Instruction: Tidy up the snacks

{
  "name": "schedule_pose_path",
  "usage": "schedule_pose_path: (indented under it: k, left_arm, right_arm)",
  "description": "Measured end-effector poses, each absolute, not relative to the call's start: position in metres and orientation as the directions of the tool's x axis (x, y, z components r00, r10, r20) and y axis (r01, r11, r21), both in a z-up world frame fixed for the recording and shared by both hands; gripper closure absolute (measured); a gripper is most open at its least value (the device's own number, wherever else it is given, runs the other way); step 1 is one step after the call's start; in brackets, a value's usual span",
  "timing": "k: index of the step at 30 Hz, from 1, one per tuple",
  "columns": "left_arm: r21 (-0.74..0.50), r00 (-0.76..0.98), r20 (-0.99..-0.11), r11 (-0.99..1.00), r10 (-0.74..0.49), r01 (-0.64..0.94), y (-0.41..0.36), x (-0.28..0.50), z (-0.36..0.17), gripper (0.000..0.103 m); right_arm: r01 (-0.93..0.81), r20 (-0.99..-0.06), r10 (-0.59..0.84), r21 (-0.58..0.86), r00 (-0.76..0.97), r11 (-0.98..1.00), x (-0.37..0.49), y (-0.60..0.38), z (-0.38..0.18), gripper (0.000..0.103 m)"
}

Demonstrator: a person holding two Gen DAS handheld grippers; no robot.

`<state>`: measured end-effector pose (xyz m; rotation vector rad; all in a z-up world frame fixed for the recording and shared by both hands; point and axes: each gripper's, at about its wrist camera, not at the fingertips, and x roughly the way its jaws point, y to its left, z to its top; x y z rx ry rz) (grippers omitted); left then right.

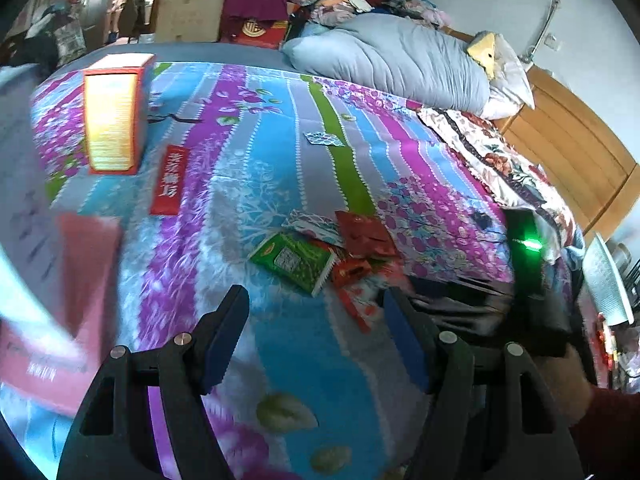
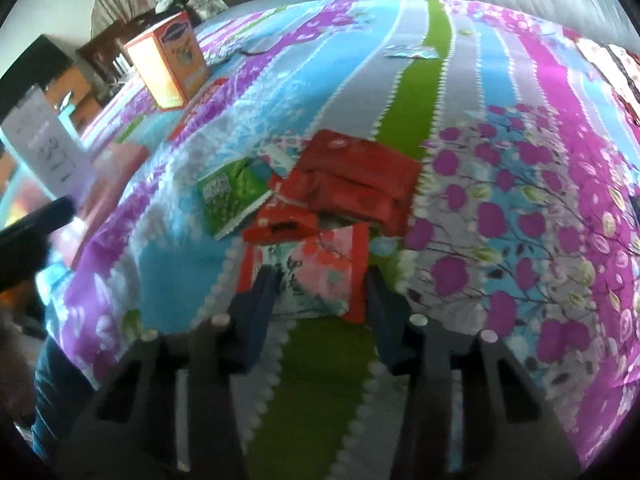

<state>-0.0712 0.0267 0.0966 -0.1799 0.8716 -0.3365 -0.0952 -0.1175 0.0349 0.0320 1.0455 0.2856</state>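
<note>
Snack packets heaped on a bedspread (image 2: 460,92), both grippers over them.

Right gripper (image 2: 320,280): jaws partly spread, empty, tips flanking the near edge of a pink floral packet (image 2: 320,272). Beyond it lie red packets (image 2: 356,176) and a green packet (image 2: 232,196), overlapping. Left gripper (image 1: 316,312): spread, empty, short of the heap. Orange box (image 2: 168,60) upright, well apart, far left; red flat packet (image 1: 168,180) beside it. Open bedspread to the right; grey pillow (image 1: 392,60) far off.
</note>
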Motion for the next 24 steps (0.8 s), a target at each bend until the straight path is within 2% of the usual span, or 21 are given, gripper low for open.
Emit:
schedule_pose_path:
  k: [6,9,10,16,18,20,23,24]
  left_arm:
    - [-0.256,0.581,-0.734,0.936,-0.35,0.241,0.014,-0.025,0.067,0.032]
    - [-0.247,0.577,-0.743,0.941,-0.338,0.233,0.012,-0.01,0.051,0.017]
    - [-0.235,0.574,-0.751,0.944,-0.328,0.232,0.01,-0.006,0.046,0.017]
    - [-0.18,0.548,-0.782,0.949,-0.298,0.259,0.0,0.004,0.023,0.017]
    - [-0.176,0.545,-0.784,0.948,-0.298,0.265,-0.001,0.006,0.022,0.017]
    - [-0.169,0.541,-0.789,0.949,-0.292,0.266,-0.001,0.008,0.022,0.023]
    - [-0.145,0.546,-0.795,0.957,-0.265,0.253,0.0,0.007,0.025,0.051]
    - [-0.159,0.542,-0.795,0.955,-0.274,0.25,0.003,0.006,0.026,0.054]
  right_arm:
    - [-0.217,-0.825,0.326,0.251,0.461,0.943,-0.114,-0.138,0.036,0.06]
    - [-0.205,-0.812,0.37,0.309,0.451,0.929,-0.112,-0.144,0.032,0.06]
    - [-0.206,-0.808,0.381,0.321,0.45,0.925,-0.113,-0.146,0.032,0.059]
    - [-0.258,-0.796,0.425,0.342,0.432,0.903,-0.114,-0.14,0.034,0.039]
    - [-0.267,-0.797,0.424,0.336,0.43,0.903,-0.114,-0.138,0.034,0.037]
    - [-0.279,-0.806,0.404,0.307,0.431,0.91,-0.114,-0.134,0.033,0.037]
    - [-0.293,-0.817,0.377,0.268,0.436,0.918,-0.114,-0.127,0.034,0.035]
    - [-0.295,-0.818,0.371,0.259,0.439,0.92,-0.115,-0.127,0.035,0.033]
